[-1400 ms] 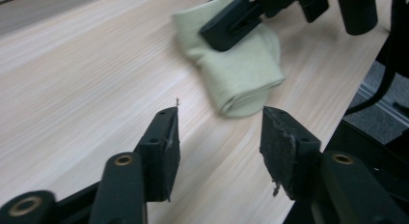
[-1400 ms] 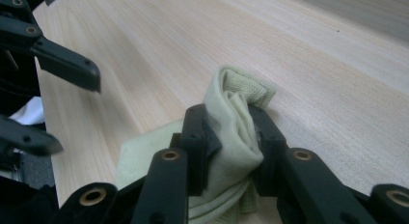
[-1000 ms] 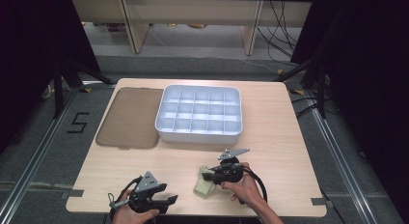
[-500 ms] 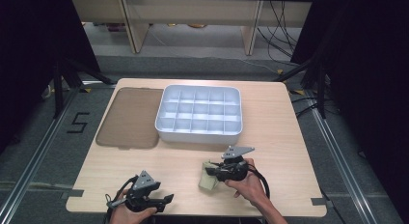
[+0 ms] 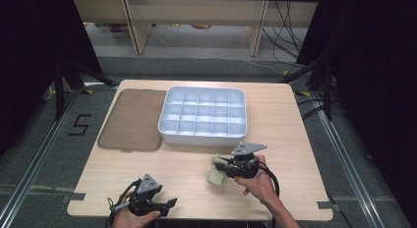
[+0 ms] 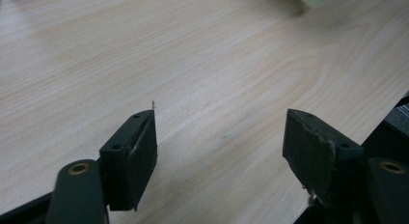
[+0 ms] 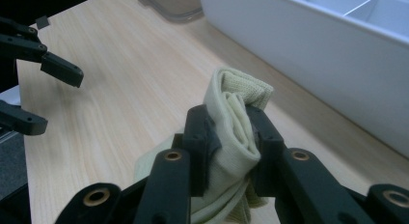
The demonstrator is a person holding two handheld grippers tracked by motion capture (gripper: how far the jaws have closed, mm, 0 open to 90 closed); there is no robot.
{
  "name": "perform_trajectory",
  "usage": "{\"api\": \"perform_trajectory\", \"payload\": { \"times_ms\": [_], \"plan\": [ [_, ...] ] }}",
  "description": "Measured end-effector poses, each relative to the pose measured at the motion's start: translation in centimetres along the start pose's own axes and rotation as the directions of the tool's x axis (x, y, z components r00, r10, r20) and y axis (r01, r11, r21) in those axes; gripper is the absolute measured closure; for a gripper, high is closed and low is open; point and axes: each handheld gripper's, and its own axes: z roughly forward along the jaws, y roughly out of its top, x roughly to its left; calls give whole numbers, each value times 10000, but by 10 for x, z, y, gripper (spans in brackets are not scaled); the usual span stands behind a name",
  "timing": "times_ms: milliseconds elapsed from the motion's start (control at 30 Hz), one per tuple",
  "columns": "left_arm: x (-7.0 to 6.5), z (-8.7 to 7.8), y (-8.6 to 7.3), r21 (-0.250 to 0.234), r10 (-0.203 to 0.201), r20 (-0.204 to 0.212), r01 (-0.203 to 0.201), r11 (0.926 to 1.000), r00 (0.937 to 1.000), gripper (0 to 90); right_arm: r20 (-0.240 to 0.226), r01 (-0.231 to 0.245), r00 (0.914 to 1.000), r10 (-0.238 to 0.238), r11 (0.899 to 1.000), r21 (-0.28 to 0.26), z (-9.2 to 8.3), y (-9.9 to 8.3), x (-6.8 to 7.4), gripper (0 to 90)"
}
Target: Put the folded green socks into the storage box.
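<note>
A lab set up for recording, not a home or a shop.

A bare wooden tabletop (image 5: pixel 275 120) stands alone on a grey floor (image 5: pixel 44 164), walled by black curtains (image 5: pixel 29 61) on both sides. Tape marks and a taped number five (image 5: pixel 78 125) lie on the floor, metal rails (image 5: pixel 29 159) run along it, loose cables (image 5: pixel 290 21) trail behind, and plain wooden shelving (image 5: pixel 196 12) lines the back.

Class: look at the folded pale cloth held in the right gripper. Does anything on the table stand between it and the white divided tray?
Nothing visible does. The right gripper pinches the cloth, and bare table lies between it and the tray. The brown lid lies left of the tray.
</note>
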Motion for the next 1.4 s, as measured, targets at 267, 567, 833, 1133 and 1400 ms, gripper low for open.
{"api": "perform_trajectory", "payload": {
  "times_ms": [267, 567, 833, 1133, 1400],
  "plan": [
    [0, 0, 0, 6, -50, 4, 50, 10000, 10000, 263, 437, 48, 9990, -41, 9998, -178, -12, 9, -6, 736],
    [-1, 1, 0, -75, -42, -102, 41, 10000, 9999, 256, 729, -100, 9973, 121, 9995, -292, -19, 14, -12, 736],
    [0, 1, 0, 18, -13, -46, 13, 10000, 10000, 256, 1006, -103, 9948, 128, 9996, -257, -29, 18, -19, 736],
    [1, 0, 1, 15, 188, -108, -188, 9998, 9998, 257, 1406, 237, 9899, -165, 9985, -500, -35, 24, -29, 736],
    [0, 1, 0, -44, 30, -175, -31, 10000, 9998, 257, 1560, 73, 9878, 29, 9979, -644, -37, 31, -33, 736]
  ]
}}
